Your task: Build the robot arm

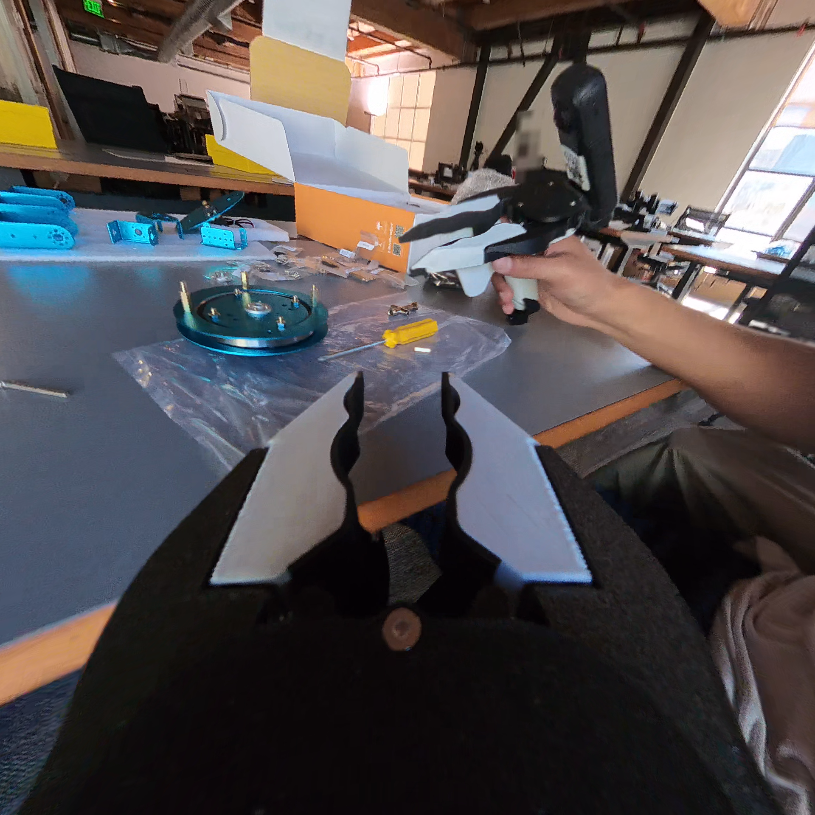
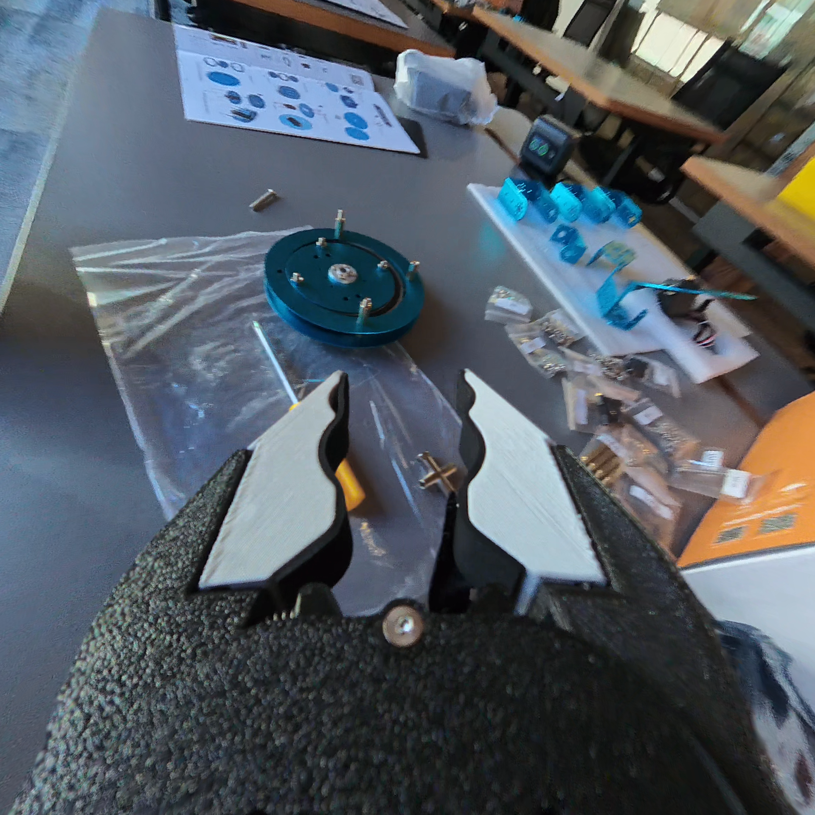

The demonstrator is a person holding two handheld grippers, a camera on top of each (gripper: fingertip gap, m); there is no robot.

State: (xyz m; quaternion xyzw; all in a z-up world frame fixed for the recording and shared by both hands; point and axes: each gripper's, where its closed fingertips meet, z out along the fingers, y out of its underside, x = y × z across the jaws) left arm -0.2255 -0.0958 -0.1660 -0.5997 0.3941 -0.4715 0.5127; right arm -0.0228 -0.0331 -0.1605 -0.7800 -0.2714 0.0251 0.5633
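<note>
My left gripper (image 1: pixel 402 380) is open and empty, held above the near edge of the grey table (image 1: pixel 66 485). My right gripper (image 2: pixel 403 379) is open and empty, above a clear plastic bag (image 2: pixel 185 353); it shows in the left wrist view (image 1: pixel 408 251), held in a hand. A yellow-handled screwdriver (image 1: pixel 408 331) lies on the bag, partly hidden under my right gripper's left finger (image 2: pixel 286 463). A small metal cross wrench (image 2: pixel 437 476) lies between the right fingers' bases. A round blue metal base (image 2: pixel 344 291) with brass standoffs sits beyond, also in the left wrist view (image 1: pixel 251 315).
An open orange and white box (image 1: pixel 348 220) stands at the back. Small bags of screws (image 2: pixel 617 397) lie near it. A white foam sheet (image 2: pixel 639 308) carries blue brackets. An instruction sheet (image 2: pixel 286 88) and a loose standoff (image 2: pixel 262 199) lie farther off. The left gripper's tips are roughly 20 centimetres from the right gripper's.
</note>
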